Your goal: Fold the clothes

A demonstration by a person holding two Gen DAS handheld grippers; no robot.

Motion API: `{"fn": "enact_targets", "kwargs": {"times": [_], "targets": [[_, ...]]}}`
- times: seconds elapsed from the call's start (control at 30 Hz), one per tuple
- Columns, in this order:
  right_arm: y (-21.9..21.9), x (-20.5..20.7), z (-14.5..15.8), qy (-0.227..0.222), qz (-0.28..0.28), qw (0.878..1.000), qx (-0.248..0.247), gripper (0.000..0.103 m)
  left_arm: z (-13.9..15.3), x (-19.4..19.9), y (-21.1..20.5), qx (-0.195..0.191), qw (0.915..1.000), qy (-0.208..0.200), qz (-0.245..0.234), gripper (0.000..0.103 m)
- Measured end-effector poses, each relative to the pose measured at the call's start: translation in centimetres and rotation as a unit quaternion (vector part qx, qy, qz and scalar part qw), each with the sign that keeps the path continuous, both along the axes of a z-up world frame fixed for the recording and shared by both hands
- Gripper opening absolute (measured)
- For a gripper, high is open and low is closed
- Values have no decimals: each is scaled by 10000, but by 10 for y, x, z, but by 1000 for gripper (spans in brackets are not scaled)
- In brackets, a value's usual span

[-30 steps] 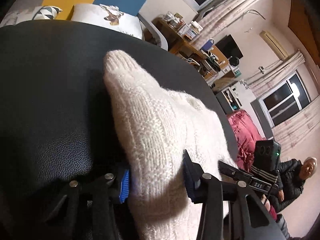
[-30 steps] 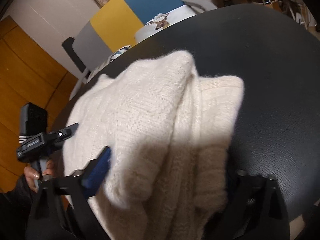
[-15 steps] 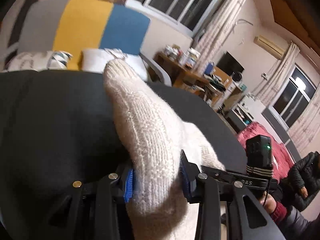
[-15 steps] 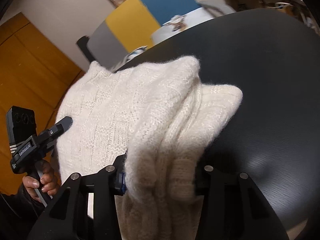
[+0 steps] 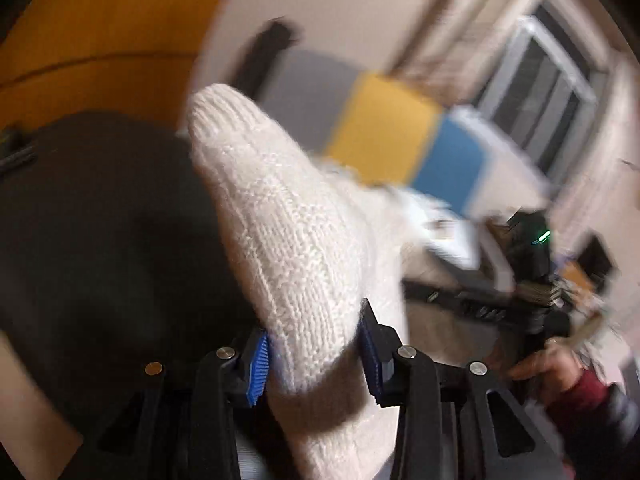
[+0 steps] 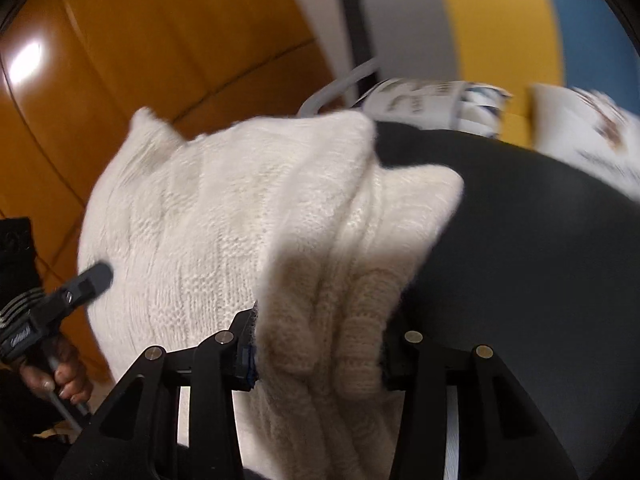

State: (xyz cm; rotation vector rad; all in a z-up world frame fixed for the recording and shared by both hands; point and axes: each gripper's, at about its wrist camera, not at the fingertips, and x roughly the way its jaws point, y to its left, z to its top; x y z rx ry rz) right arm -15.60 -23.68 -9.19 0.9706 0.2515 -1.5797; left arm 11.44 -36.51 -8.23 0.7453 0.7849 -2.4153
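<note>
A cream knitted sweater (image 5: 288, 240) is bunched between both grippers above a round black table (image 5: 100, 240). My left gripper (image 5: 314, 356) is shut on a thick fold of the sweater, which sticks up and forward past its blue pads. My right gripper (image 6: 318, 344) is shut on another bunched edge of the sweater (image 6: 224, 216), whose body spreads out to the left over the table (image 6: 540, 260). The other gripper shows at the edge of each view, the right one in the left wrist view (image 5: 528, 264) and the left one in the right wrist view (image 6: 56, 300).
A chair with a grey, yellow and blue back (image 6: 500, 16) and printed cushions (image 6: 580, 128) stands behind the table. Orange wooden panelling (image 6: 140, 60) is on the left. A window (image 5: 552, 88) and cluttered shelves (image 5: 580, 280) are at the right.
Both grippers have lifted and swung to the left with the sweater held. The view now faces the wooden wall and chair, and the left wrist view is motion-blurred.
</note>
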Motion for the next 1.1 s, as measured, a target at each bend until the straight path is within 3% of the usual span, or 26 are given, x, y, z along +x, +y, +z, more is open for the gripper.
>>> {"fn": "enact_targets", "kwargs": {"times": [0.1, 0.13, 0.17, 0.2, 0.3, 0.47, 0.57, 0.63, 0.73, 0.87, 0.9, 1.0, 1.1], "targets": [[-55, 10, -28, 263, 357, 9976, 537, 57, -35, 5, -37, 400, 9960, -617, 500, 41], [-67, 10, -37, 208, 327, 9975, 592, 63, -41, 12, -46, 664, 9951, -485, 547, 42], [-80, 8, -45, 137, 284, 9975, 626, 80, -46, 19, -56, 932, 9933, -336, 589, 43], [-82, 4, -48, 15, 193, 9983, 557, 86, -47, 25, -64, 1147, 9917, -210, 536, 44], [-72, -18, -48, -552, 33, 9973, 475, 86, -45, 35, -71, 1322, 9904, -161, 371, 45], [-52, -17, 2, 443, -302, 9985, -93, 86, -21, 49, -53, 696, 9953, -322, 596, 41], [-50, 14, 27, 901, 610, 9930, -452, 86, -3, 59, -40, 216, 9948, -198, 971, 41], [-56, 43, 35, 1226, 1453, 9804, -525, 85, 8, 59, -40, -33, 9953, -34, 970, 41], [-78, 79, 17, 1743, 2251, 9586, -73, 81, 6, 37, -40, -73, 9976, -101, 680, 41], [-110, 58, -32, 1341, 2208, 9636, 680, 84, -15, -13, -47, 150, 9973, -500, 520, 41], [-105, 54, -37, 1202, 2148, 9677, 542, 85, -27, -24, -50, 234, 9953, -771, 534, 41], [-101, 38, -45, 756, 1841, 9798, 185, 85, -33, -30, -52, 63, 9953, -811, 527, 43], [-100, 39, -48, 804, 1858, 9792, 153, 85, -26, -26, -52, 53, 9954, -758, 577, 42]]}}
